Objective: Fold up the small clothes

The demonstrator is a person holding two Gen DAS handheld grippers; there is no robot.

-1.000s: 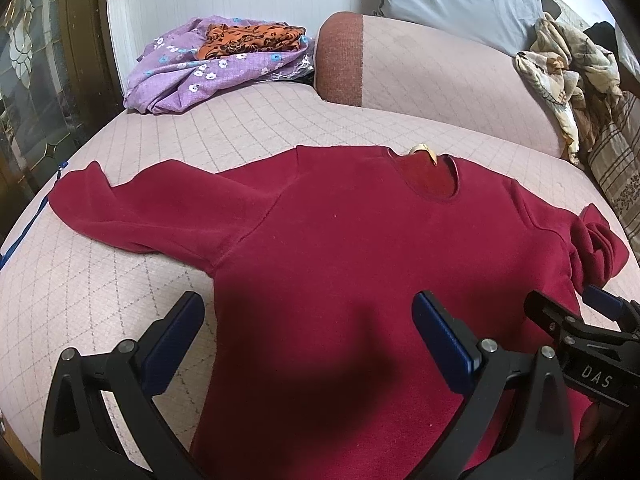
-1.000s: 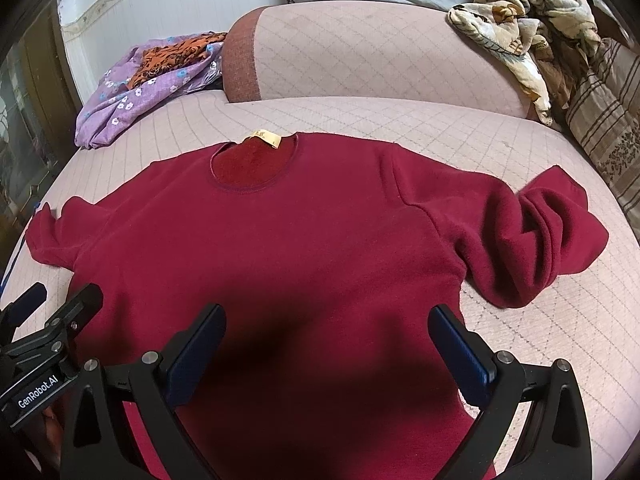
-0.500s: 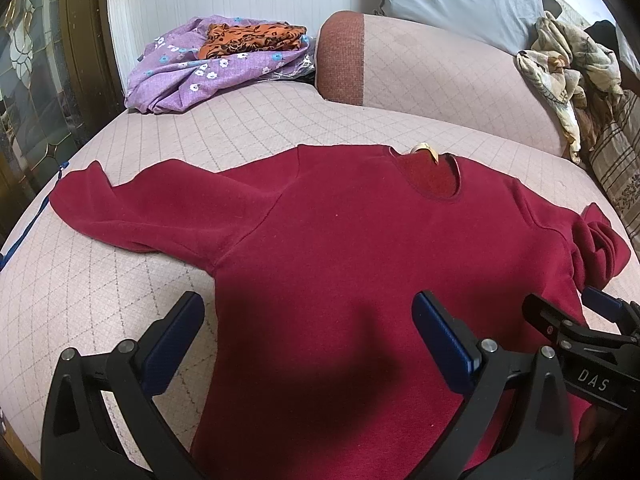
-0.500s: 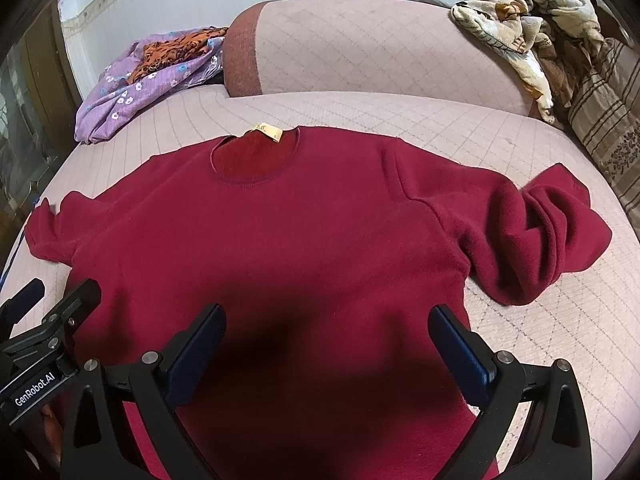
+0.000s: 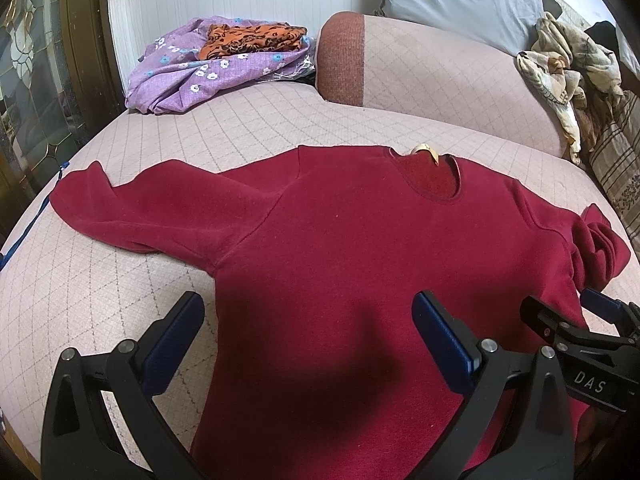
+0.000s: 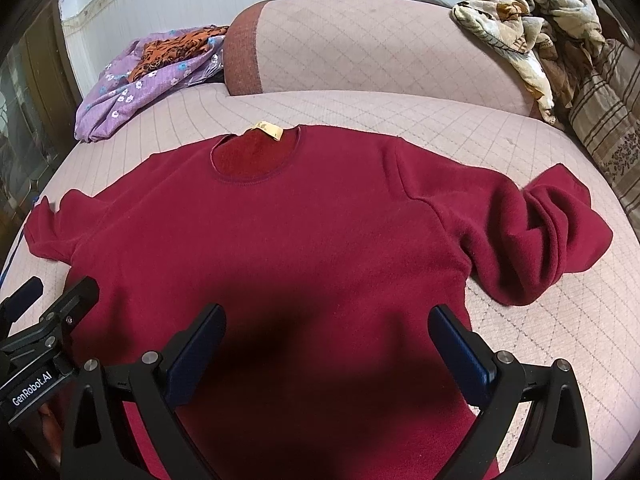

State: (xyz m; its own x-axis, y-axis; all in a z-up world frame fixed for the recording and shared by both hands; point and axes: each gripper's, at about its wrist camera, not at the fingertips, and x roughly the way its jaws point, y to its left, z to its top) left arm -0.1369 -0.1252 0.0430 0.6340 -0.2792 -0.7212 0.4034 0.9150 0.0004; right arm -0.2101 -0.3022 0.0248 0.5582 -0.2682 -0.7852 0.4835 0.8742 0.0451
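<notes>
Two grippers were in my hands, both hovering over the lower body of the dark red sweater (image 5: 360, 264). My left gripper (image 5: 308, 344) had its blue-padded fingers (image 5: 440, 344) spread wide apart with nothing between them, one over the bed just beside the sweater's side edge, the other over the red cloth. My right gripper (image 6: 326, 350) was spread just as wide and empty, both its fingers (image 6: 460, 354) above the sweater's body near its right edge.

The sweater lay flat, front up, on the pink quilted bed (image 5: 132, 292), neck opening away from me with a small yellow label (image 6: 269, 130) showing inside the collar. Its left sleeve (image 5: 132, 212) stretched out straight toward the bed's edge. Its right sleeve (image 6: 532, 232) was bunched and folded back on itself beside the body.

Behind the sweater sat a pink bolster (image 6: 380, 48) with a rust-coloured end. A purple flowered cloth (image 5: 192, 72) with an orange and black patterned piece (image 5: 248, 38) on top lay in the far left corner. Crumpled beige fabric (image 6: 520, 12) rested at the far right.
</notes>
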